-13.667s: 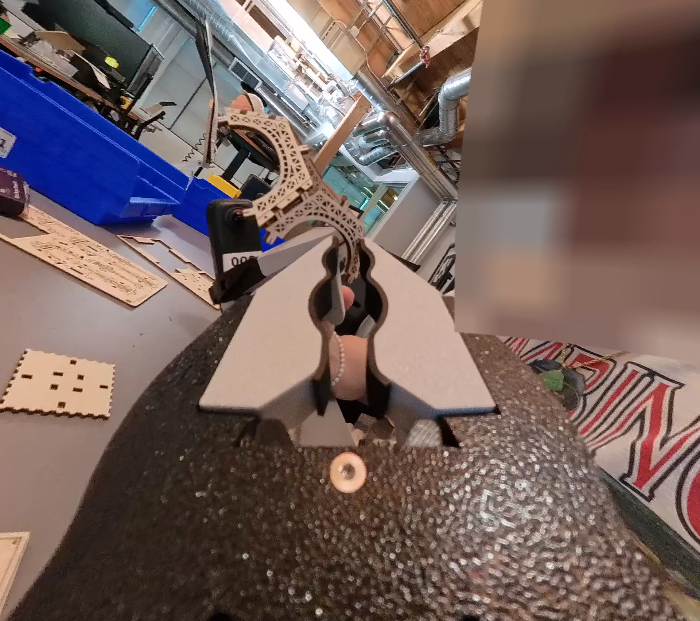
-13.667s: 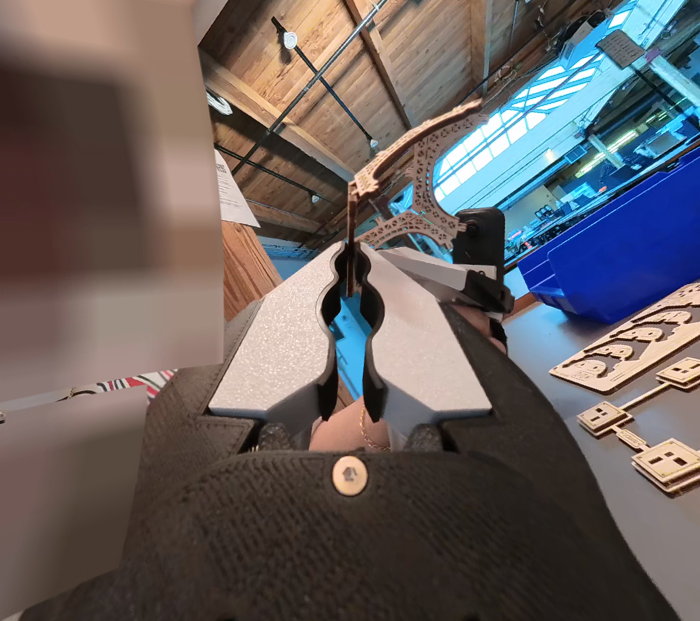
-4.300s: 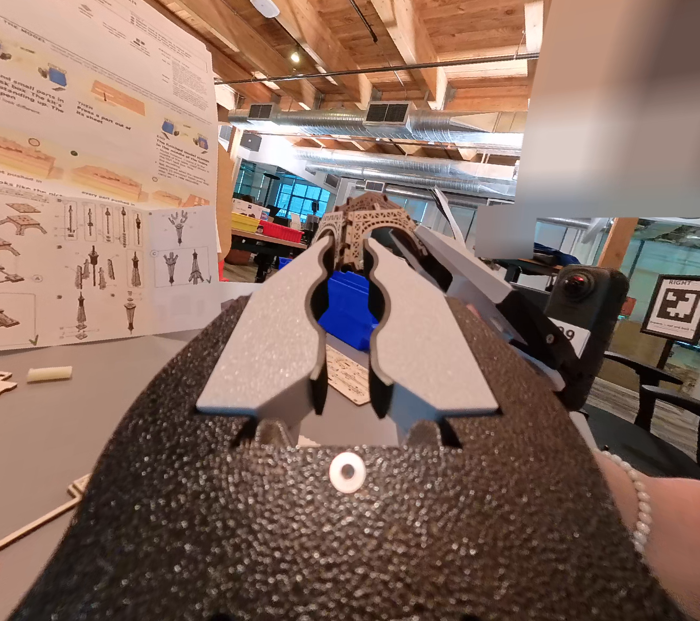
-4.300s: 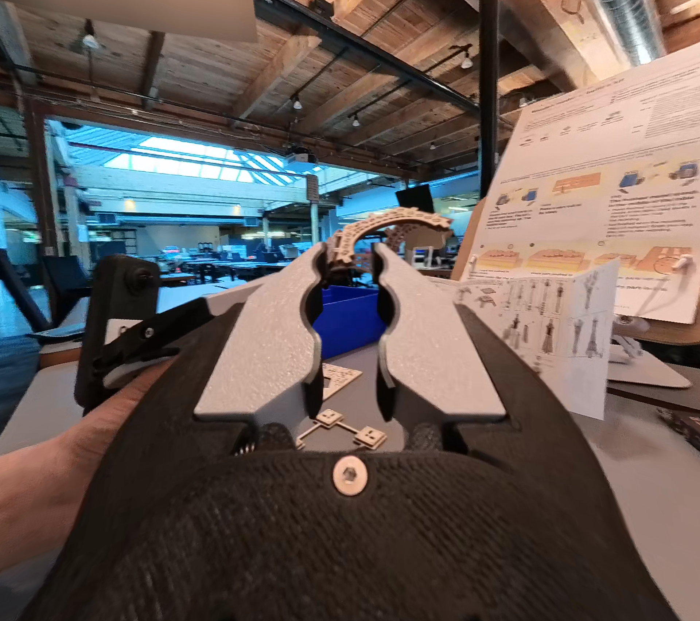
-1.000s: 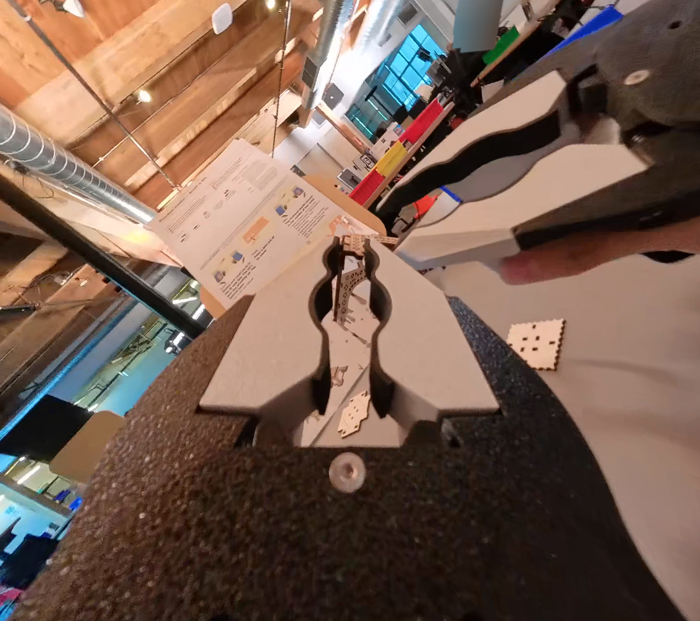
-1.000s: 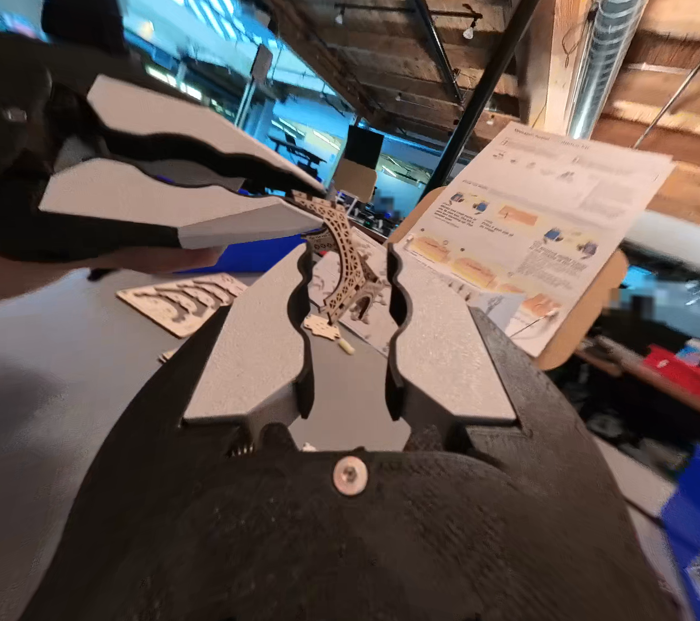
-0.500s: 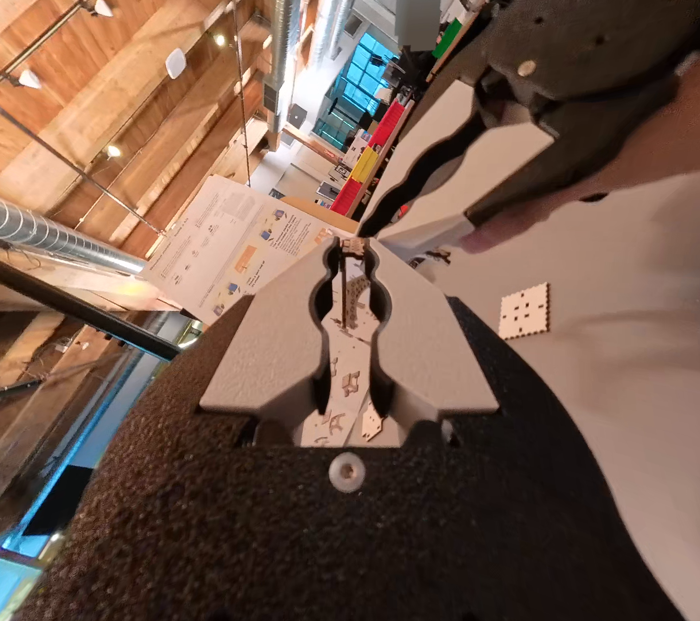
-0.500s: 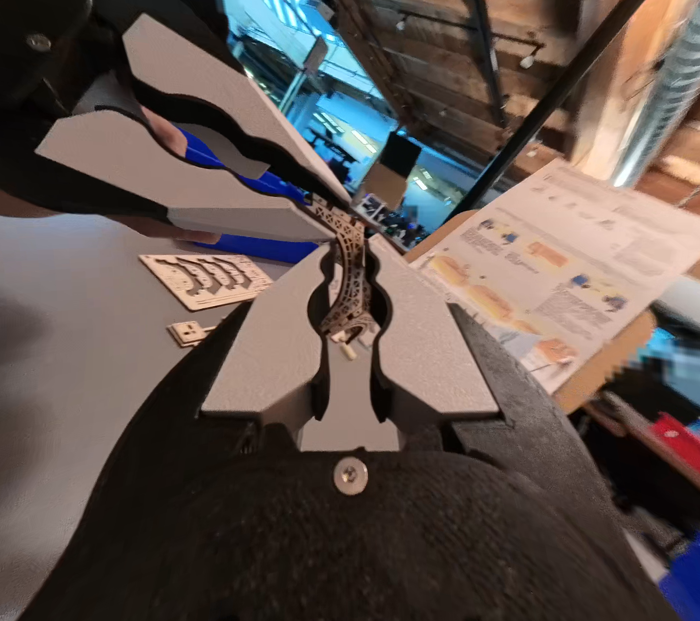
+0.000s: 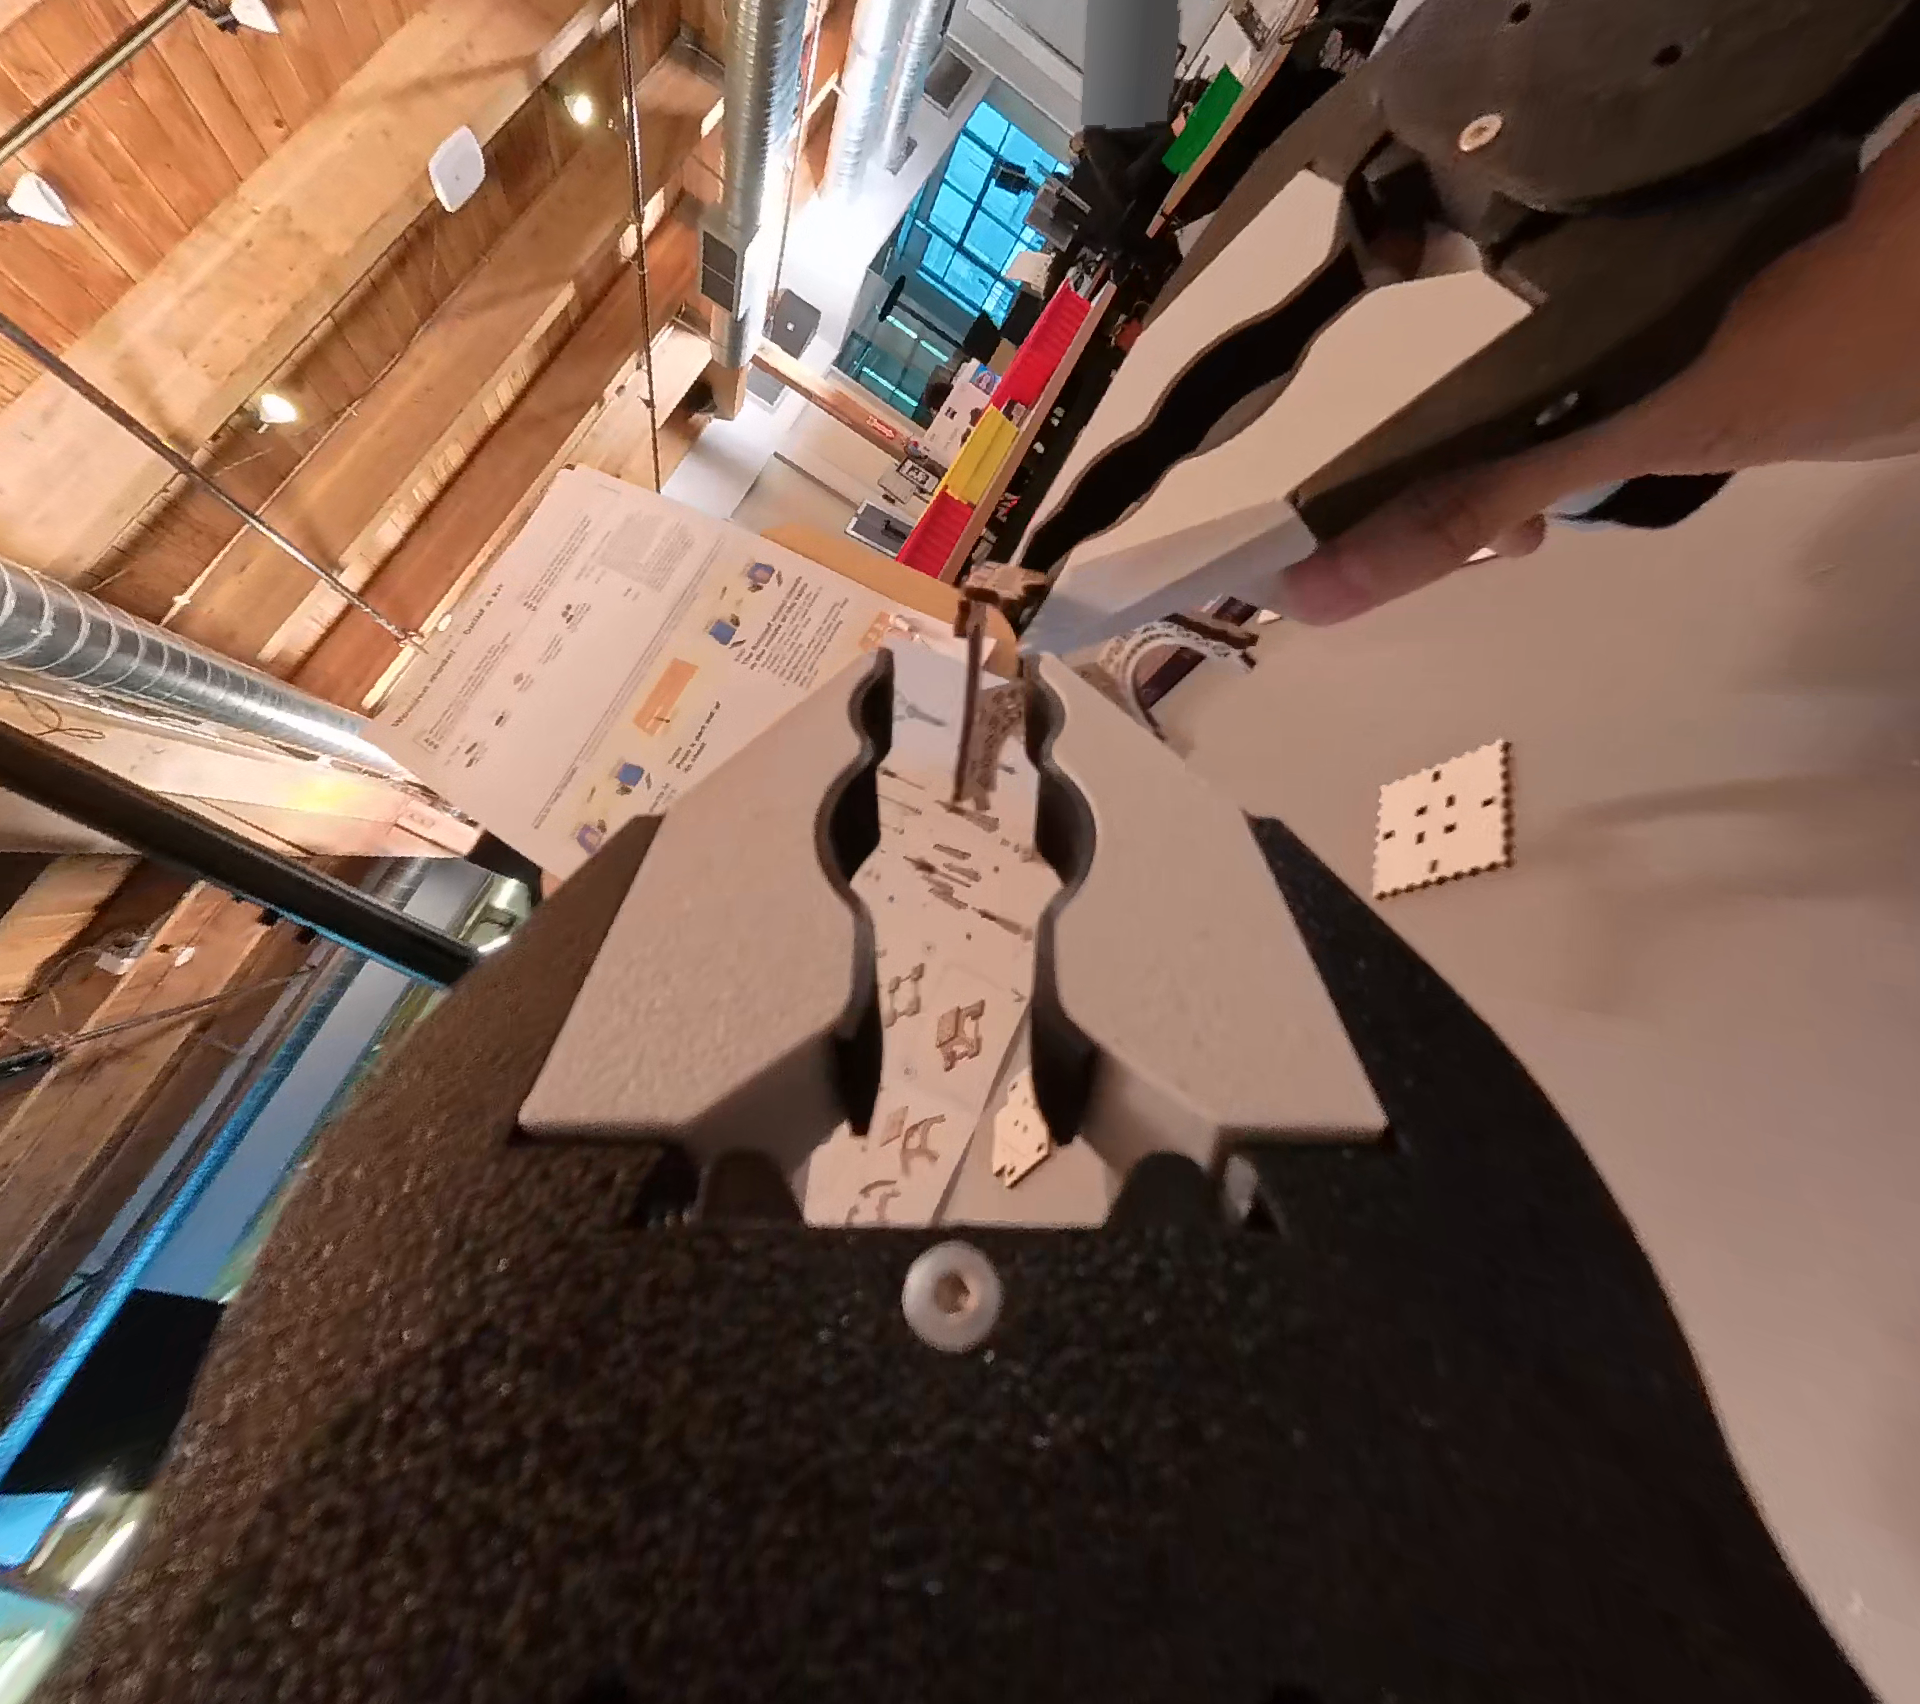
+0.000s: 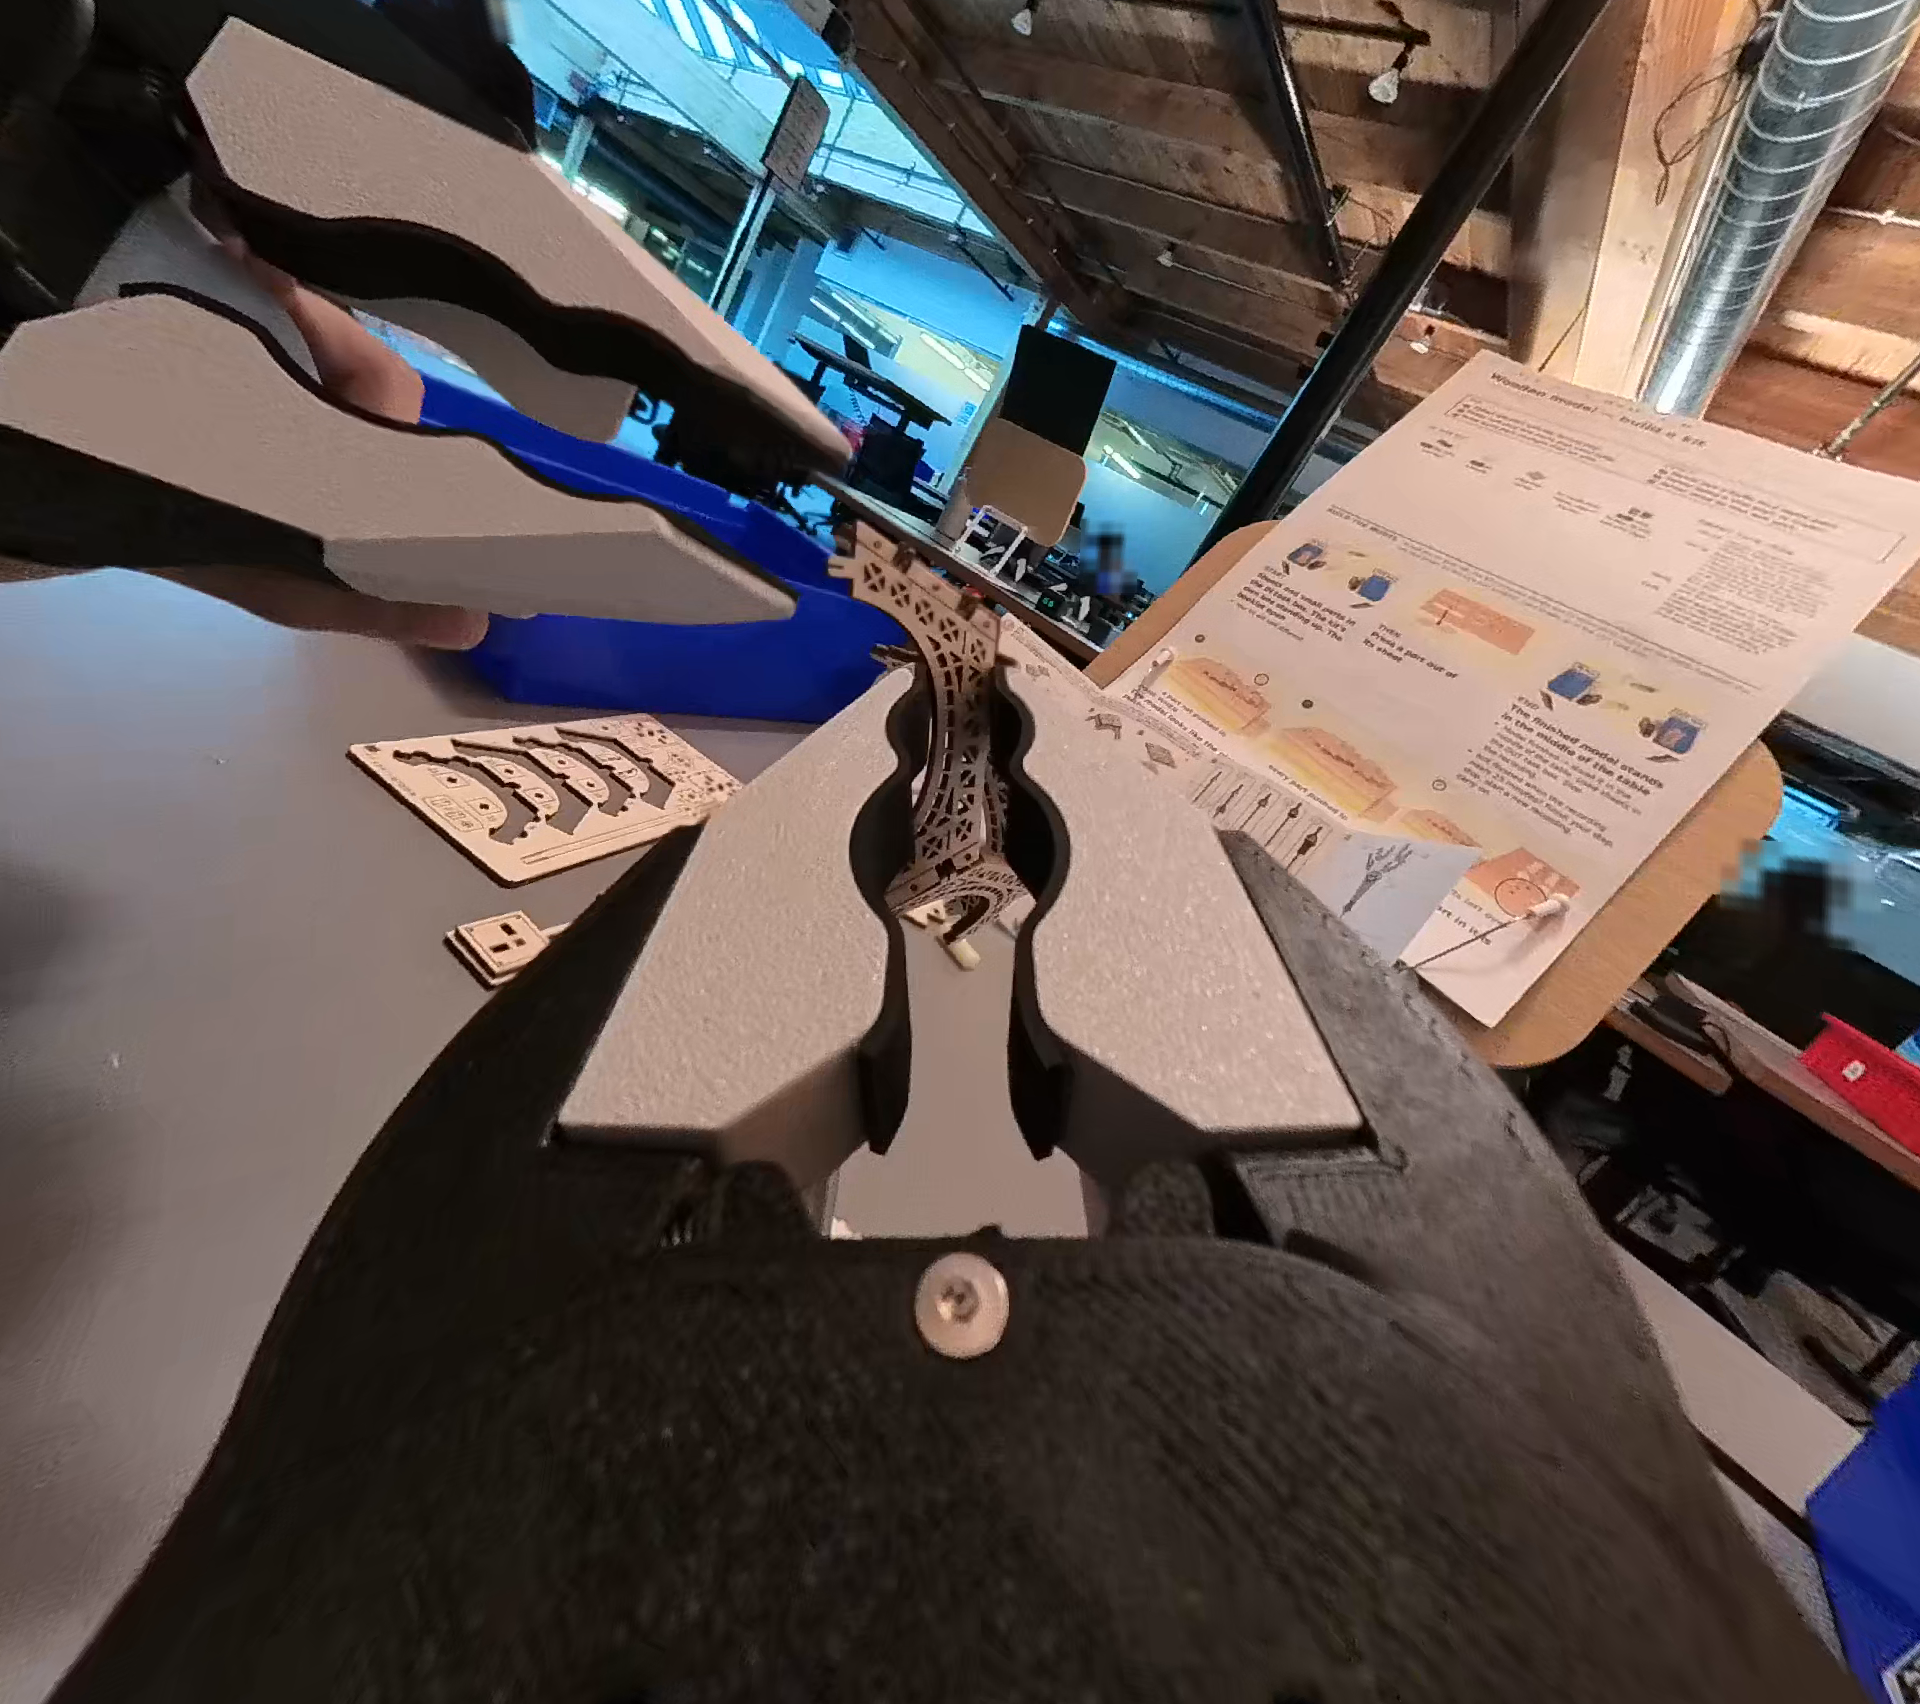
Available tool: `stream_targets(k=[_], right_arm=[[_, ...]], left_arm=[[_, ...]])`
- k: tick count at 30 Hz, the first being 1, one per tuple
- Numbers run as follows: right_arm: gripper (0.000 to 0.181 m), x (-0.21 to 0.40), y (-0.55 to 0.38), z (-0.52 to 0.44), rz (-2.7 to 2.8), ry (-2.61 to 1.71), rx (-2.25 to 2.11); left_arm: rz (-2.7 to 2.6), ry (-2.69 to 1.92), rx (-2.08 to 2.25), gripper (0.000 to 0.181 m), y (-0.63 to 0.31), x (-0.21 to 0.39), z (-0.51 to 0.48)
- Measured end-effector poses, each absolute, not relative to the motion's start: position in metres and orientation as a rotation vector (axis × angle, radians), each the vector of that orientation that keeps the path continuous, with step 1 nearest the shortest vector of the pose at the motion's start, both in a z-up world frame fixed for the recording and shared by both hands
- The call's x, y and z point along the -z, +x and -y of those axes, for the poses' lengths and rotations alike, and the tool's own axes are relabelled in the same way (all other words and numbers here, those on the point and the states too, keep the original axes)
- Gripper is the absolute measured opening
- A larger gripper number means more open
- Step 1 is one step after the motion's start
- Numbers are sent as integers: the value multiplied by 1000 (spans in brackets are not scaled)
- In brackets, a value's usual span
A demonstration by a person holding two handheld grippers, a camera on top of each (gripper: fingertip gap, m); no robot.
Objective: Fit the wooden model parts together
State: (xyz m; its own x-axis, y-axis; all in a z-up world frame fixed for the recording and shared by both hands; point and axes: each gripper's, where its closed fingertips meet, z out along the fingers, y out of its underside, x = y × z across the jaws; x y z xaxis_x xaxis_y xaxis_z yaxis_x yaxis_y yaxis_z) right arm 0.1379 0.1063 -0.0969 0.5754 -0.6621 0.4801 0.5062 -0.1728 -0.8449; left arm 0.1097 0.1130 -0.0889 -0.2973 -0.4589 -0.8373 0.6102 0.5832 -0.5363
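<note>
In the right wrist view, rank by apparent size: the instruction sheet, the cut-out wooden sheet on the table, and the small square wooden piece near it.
1. Instruction sheet, largest.
2. Cut-out wooden sheet.
3. Small square wooden piece, smallest.
The order is apparent size only; their distances from the camera differ.

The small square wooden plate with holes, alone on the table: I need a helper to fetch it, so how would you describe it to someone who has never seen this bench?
Start at the grey table. In the left wrist view, look just right of the left gripper, on bare tabletop. The square plate lies flat there by itself: pale wood, notched edges and small rectangular slots, unlike the tower-shaped lattice piece held up in the grippers.
</note>
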Motion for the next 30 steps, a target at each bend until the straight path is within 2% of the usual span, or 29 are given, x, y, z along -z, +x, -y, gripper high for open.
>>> stream_targets(k=[5, 7, 13, 18, 23, 25, 28, 30], right_arm=[[8, 92, 128, -110, -95, -1373, 1119], [8, 91, 125, -112, -72, -1375, 1152], [8, 88, 123, -111, -85, -1357, 1180], [9, 86, 124, -108, -87, -1349, 1220], [9, 73, 128, -92, -105, -1273, 1349], [8, 71, 130, -87, -105, -1262, 1388], [8, 69, 129, -85, -95, -1245, 1434], [8, 66, 126, -86, -68, -1231, 1473]], left_arm=[[-1569, 96, 1230, 24, 101, 86, -101], [-1568, 60, 1280, 19, 102, 84, -101], [-1571, 40, 1250, 12, 106, 87, -101], [-1583, 12, 1304, 14, 105, 86, -99], [-1677, -328, 1748, 24, 108, 73, -106], [-1762, -495, 1994, 36, 105, 71, -103], [-1896, -606, 2212, 43, 96, 75, -92], [-1887, -630, 2245, 34, 96, 77, -89]])
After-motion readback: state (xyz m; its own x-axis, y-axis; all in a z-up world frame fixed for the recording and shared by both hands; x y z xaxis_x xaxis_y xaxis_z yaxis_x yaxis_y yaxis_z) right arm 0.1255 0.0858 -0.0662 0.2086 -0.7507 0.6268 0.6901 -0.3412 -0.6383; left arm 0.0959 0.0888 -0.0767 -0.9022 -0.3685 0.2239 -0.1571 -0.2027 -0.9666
